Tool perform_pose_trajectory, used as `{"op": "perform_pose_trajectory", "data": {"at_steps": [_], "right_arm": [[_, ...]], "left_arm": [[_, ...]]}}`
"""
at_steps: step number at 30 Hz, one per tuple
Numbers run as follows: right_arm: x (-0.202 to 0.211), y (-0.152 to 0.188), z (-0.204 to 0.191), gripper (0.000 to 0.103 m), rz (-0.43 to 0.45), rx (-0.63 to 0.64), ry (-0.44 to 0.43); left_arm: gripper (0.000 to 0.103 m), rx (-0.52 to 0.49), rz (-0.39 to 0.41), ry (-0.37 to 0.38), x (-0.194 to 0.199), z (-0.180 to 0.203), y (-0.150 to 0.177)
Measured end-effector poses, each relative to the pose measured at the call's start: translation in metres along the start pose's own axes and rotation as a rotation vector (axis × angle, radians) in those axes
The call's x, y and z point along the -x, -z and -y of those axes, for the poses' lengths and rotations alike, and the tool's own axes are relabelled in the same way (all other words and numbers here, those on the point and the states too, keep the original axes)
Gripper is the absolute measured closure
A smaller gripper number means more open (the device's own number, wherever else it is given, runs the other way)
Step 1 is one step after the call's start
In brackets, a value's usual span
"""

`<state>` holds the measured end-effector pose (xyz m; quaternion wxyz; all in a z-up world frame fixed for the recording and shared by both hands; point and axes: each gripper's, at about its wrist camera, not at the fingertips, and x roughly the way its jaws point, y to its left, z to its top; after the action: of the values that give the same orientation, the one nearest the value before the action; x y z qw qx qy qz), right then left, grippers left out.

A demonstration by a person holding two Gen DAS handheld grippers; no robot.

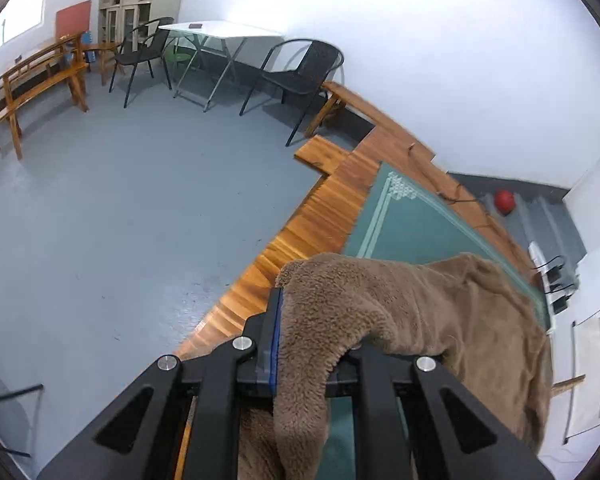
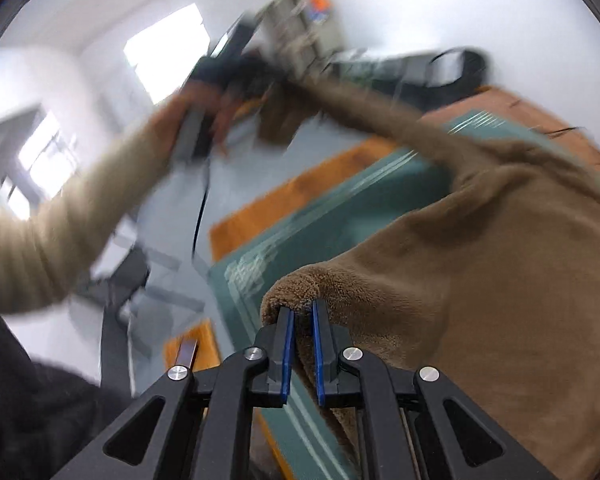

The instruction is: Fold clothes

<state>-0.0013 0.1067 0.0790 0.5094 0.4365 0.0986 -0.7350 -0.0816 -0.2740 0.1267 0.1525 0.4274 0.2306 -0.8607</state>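
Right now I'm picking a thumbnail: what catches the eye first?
The fuzzy brown garment dominates, stretched between both grippers above the green mat on the wooden platform. The right gripper pinches one edge; the left gripper is half buried in the cloth.

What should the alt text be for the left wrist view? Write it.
The left gripper jaws are clamped on a fuzzy brown garment that drapes over them, above a green mat on a wooden platform. Behind are grey floor, black chairs and a white table.
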Motion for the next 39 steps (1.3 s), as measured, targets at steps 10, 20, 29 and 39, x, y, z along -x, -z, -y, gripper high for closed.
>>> {"op": "perform_pose_trajectory", "data": {"at_steps": [10,20,29,39], "right_arm": [[-0.050,0.026,0.020,0.034,-0.114,-0.169,0.030],[0.053,0.106,0.046,0.028,-0.049,-0.270,0.456],[0.105,0.227,0.045,0.028,-0.238,-0.244,0.787],[0.103,0.264,0.067,0.029,-0.184,-0.259,0.770]], "left_arm": [[0.051,-0.071,-0.159,-0.150,-0.065,0.004,0.016],[0.023,-0.163,-0.138,-0.233,-0.028,0.018,0.071],[0.023,-0.198,-0.178,-0.282,0.008,0.025,0.156],[0.023,-0.340,-0.243,-0.246,0.033,0.063,0.245]]}}
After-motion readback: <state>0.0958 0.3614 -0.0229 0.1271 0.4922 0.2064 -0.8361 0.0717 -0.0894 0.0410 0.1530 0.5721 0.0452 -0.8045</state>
